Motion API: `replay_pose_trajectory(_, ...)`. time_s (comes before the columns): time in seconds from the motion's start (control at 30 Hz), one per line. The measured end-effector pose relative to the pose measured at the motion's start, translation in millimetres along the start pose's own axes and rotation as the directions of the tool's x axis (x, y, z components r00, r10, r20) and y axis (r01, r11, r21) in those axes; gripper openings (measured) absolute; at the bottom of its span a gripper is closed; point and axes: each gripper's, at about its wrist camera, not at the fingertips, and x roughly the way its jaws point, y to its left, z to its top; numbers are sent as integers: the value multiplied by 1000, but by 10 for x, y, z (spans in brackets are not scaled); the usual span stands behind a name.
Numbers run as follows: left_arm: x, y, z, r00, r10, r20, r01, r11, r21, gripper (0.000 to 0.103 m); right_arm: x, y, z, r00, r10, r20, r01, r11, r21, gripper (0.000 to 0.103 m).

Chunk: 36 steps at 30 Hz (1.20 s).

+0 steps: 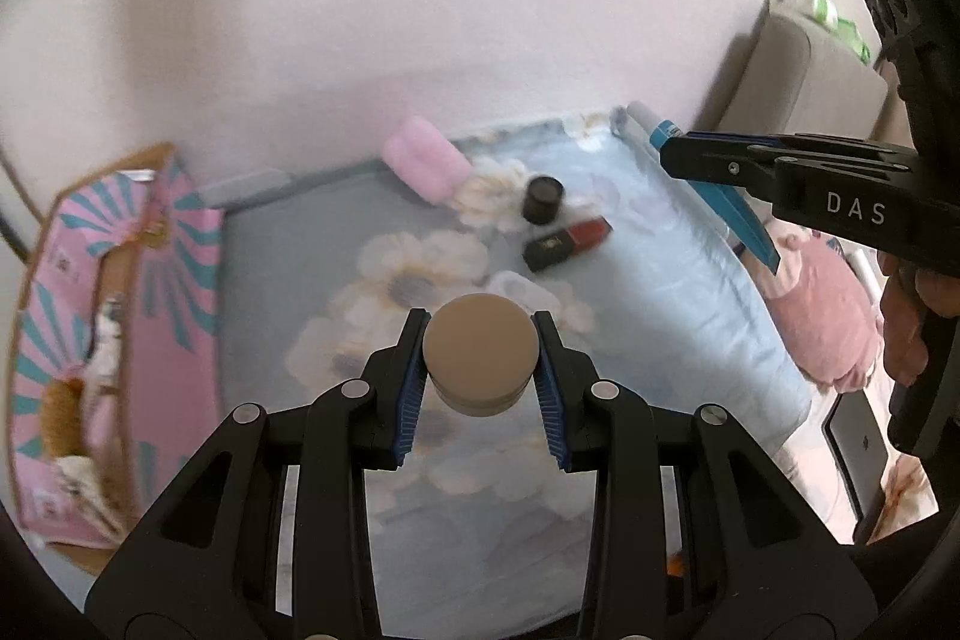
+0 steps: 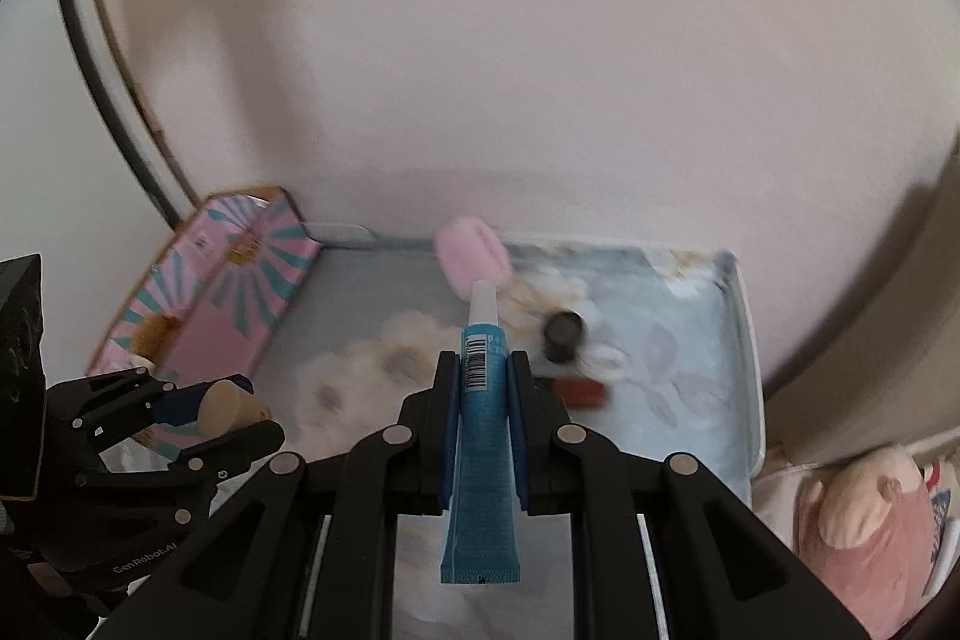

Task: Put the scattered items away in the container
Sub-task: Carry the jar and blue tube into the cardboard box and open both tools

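The left gripper (image 1: 480, 364) clamps one tan jar (image 1: 480, 361); the right gripper (image 2: 483, 382) clamps one blue tube (image 2: 483, 436). Beyond the fingers lie three loose items: one pink case (image 1: 426, 166), one black pot (image 1: 543, 199), one lipstick (image 1: 567, 244).

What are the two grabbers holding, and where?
Left gripper pinches a round tan jar by its sides. Right gripper clamps a blue tube around its middle.

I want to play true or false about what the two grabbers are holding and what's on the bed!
1. The left gripper holds a tan jar. True.
2. The right gripper is empty. False: it clamps a blue tube.
3. The lipstick lies on the floral sheet. True.
4. The pink box sits right of the sheet. False: it is on the left.
5. The pink pouch is inside the box. False: it lies by the wall.
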Motion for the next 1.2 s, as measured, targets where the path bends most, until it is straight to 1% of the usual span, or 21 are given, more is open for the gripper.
replay_pose_trajectory(0.1,-177,206,27,1000,17,-7,-17,999,-32,30,-10,207,143,999,35,7,-35,999,-23,14)
replay_pose_trajectory(0.2,-373,453,29,1000,31,5,-31,996,-80,30,14,415,265,998,66,5,-66,997,-50,14)
replay_pose_trajectory(0.37,-691,897,21,996,88,28,-83,986,-144,30,97,870,452,993,122,-1,-121,986,-115,14)
replay_pose_trajectory(0.47,-840,1198,-7,991,135,21,-129,974,-185,30,164,1215,563,987,163,-9,-162,971,-175,14)
replay_pose_trajectory(0.53,-911,1381,-36,989,150,15,-143,966,-218,30,218,1416,616,981,195,-14,-194,960,-201,14)
replay_pose_trajectory(0.7,-1056,1773,-142,980,201,6,-193,946,-260,30,444,1869,733,961,271,-50,-276,933,-230,14)
replay_pose_trajectory(0.87,-1096,2073,-276,975,223,-3,-213,926,-311,30,721,2290,815,940,327,-100,-342,907,-247,14)
replay_pose_trajectory(1.0,-1007,2233,-376,975,220,-23,-214,916,-340,30,1019,2624,810,921,359,-155,-388,887,-251,14)
replay_pose_trajectory(1.2,-833,2415,-547,978,198,-67,-208,904,-372,30,1438,2911,692,900,364,-240,-419,874,-247,14)
